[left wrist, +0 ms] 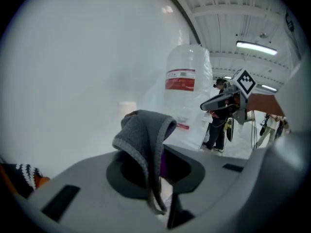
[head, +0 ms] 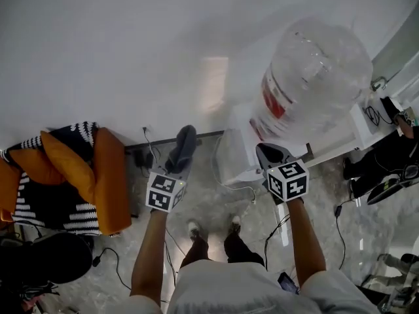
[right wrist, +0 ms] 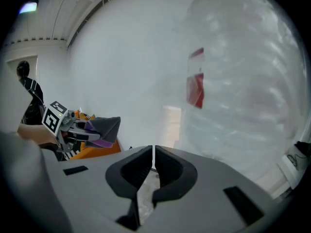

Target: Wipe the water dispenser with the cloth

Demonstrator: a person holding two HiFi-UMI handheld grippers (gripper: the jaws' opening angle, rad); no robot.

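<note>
Fingers (left wrist: 127, 174) of the left gripper (left wrist: 154, 171) pinch the cloth (left wrist: 143, 135), the right gripper's (right wrist: 153, 171) all but meet, empty; rubbing the water dispenser (head: 236, 156) might tug it loose.

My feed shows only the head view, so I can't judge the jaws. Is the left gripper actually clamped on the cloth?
Observer: Yes. In the left gripper view the left gripper has its jaws shut on the grey cloth, which drapes over them.
Operator: And the right one?
Observer: The right gripper has its jaws together, with nothing between them.
Operator: Is the cloth on the dispenser yet?
Observer: No. The right gripper view shows it in the air, apart from the water bottle, with bare wall between.
</note>
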